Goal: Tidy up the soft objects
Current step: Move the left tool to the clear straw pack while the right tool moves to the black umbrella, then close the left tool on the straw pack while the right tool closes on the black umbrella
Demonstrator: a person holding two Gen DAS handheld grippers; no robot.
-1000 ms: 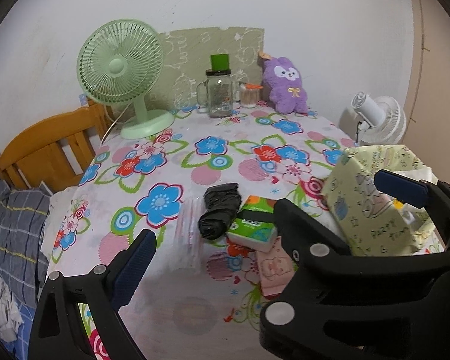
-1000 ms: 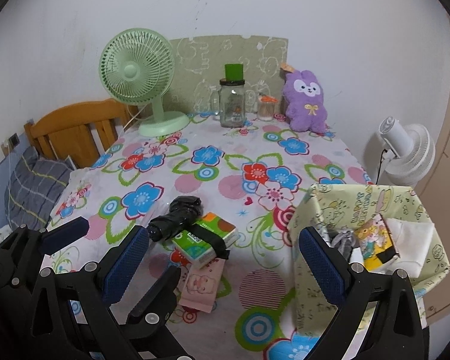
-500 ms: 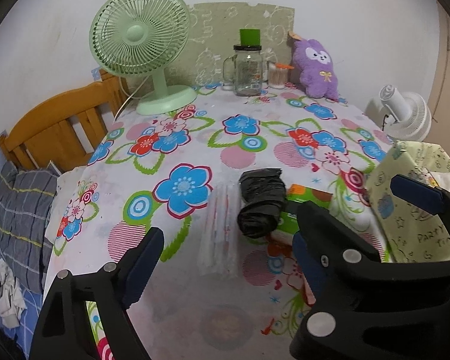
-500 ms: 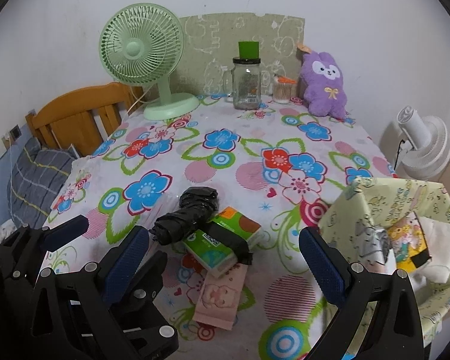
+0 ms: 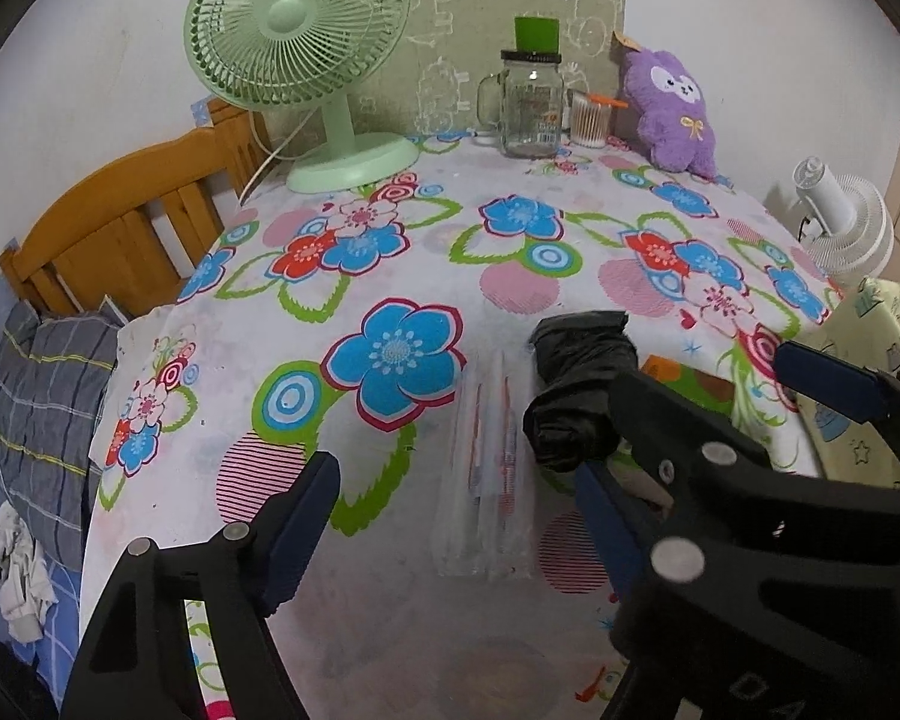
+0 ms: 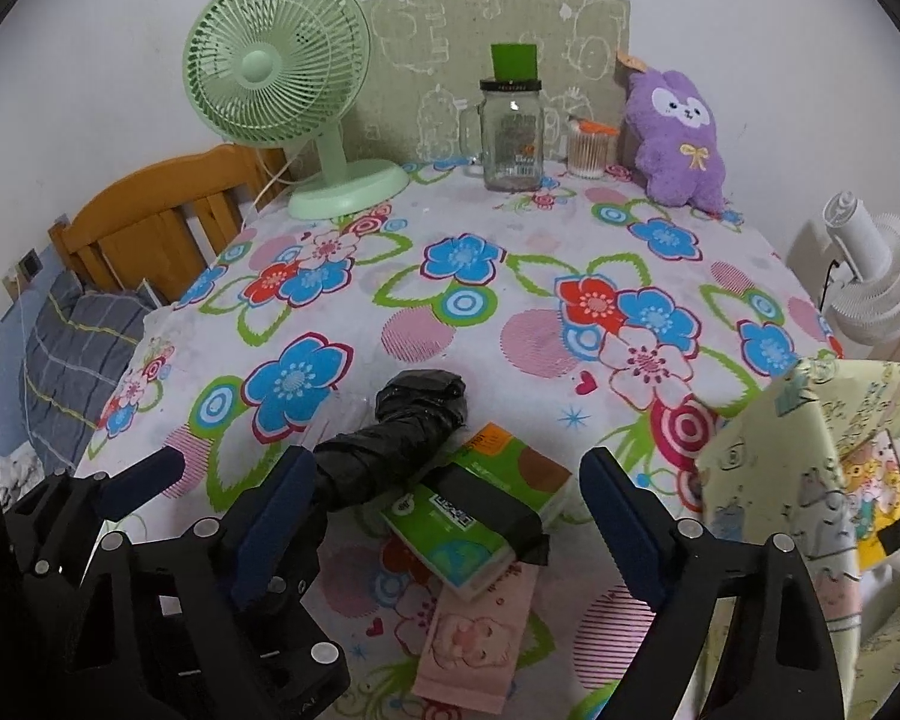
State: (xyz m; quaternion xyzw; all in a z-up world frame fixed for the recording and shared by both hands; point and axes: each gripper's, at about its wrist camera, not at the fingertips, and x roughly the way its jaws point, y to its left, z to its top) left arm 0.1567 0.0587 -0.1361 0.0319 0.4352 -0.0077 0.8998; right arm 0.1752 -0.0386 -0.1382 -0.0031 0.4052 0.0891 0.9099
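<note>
1. left gripper (image 5: 450,516) hovers low over the floral tablecloth (image 5: 390,276), fingers apart, holding nothing, a clear plastic packet (image 5: 489,480) between them.
2. right gripper (image 6: 444,504) likewise spread wide above the green tissue pack (image 6: 468,510).
3. black bag roll (image 6: 390,450) leans on that pack; pink tissue pack (image 6: 480,642) lies beneath it.
4. yellow-green fabric bin (image 6: 810,516) stands at the right.

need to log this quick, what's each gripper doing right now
Left gripper: open, holding nothing.
Right gripper: open, empty, jaws either side of the green tissue pack.

Both the left gripper (image 5: 450,516) and the right gripper (image 6: 444,504) are matte black plastic frames with round silver screws; their jaws carry ribbed dark-blue pads.
</note>
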